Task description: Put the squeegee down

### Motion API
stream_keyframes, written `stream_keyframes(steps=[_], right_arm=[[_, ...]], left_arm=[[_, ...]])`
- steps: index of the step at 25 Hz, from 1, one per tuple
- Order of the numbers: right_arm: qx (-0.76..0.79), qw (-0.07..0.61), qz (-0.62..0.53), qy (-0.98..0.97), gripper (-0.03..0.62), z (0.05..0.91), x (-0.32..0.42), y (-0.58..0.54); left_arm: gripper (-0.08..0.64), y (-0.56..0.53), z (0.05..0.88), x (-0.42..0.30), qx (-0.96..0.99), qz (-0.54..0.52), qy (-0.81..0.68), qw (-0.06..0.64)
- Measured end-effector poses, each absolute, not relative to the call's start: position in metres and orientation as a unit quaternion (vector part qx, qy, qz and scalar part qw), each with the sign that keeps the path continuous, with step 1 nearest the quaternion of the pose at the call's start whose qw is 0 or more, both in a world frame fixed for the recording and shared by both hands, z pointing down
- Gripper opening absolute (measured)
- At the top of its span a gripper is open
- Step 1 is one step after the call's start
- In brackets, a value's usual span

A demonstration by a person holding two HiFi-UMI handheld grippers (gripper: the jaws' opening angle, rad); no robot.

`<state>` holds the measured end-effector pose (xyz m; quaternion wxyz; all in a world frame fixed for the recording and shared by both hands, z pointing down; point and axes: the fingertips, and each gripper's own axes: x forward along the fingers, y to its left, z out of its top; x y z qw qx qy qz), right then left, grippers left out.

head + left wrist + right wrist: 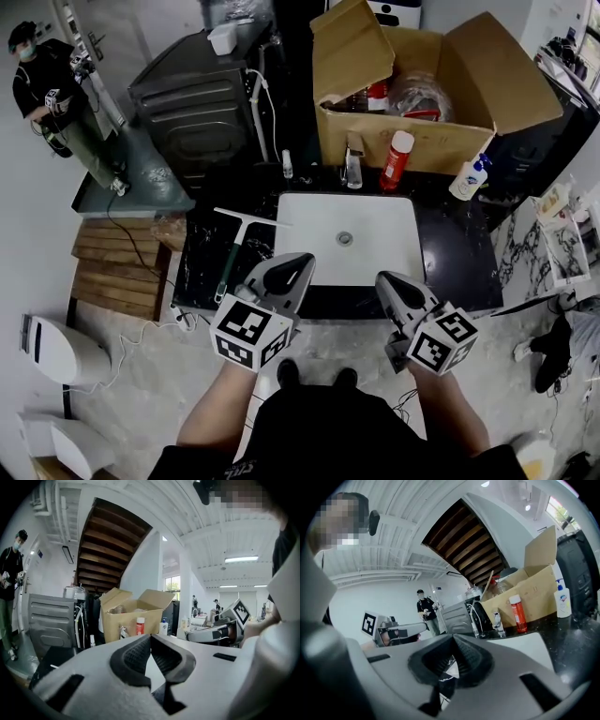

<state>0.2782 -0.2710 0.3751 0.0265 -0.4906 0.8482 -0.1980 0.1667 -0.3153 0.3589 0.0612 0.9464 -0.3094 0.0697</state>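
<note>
The squeegee [236,253], with a white blade and a green handle, lies flat on the black counter [455,262] just left of the white sink [375,253]. Nothing touches it. My left gripper [305,261] hovers over the counter's front edge, right of the squeegee's handle, jaws shut and empty. In the left gripper view its pads [150,637] meet with nothing between them. My right gripper [382,278] is held beside it at the sink's front edge. Its pads [453,637] are also closed together on nothing.
An open cardboard box [412,94] stands behind the sink, with a red spray can [397,159], a faucet [353,167] and a pump bottle [469,178] in front of it. A grey machine [202,103] stands at the back left. A person [56,94] stands far left.
</note>
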Motion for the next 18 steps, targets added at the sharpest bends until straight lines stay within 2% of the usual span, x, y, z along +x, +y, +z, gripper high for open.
stream_keyframes(steps=[4, 9, 14, 18], right_arm=[[-0.488, 0.034, -0.18, 0.853, 0.005, 0.363, 0.277, -0.273], [-0.493, 0.021, -0.14, 0.858, 0.005, 0.351, 0.281, -0.278], [-0.505, -0.006, -0.075, 0.86, 0.003, 0.339, 0.278, -0.281], [-0.502, -0.007, -0.075, 0.861, 0.003, 0.339, 0.271, -0.283]], left_arm=[[0.006, -0.322, 0.353, 0.163, 0.944, 0.032, -0.315, 0.095], [0.006, -0.341, 0.345, 0.142, 0.93, 0.022, -0.357, 0.086], [0.006, -0.347, 0.337, 0.13, 0.921, 0.043, -0.385, 0.035], [0.006, -0.347, 0.337, 0.125, 0.92, 0.028, -0.389, 0.041]])
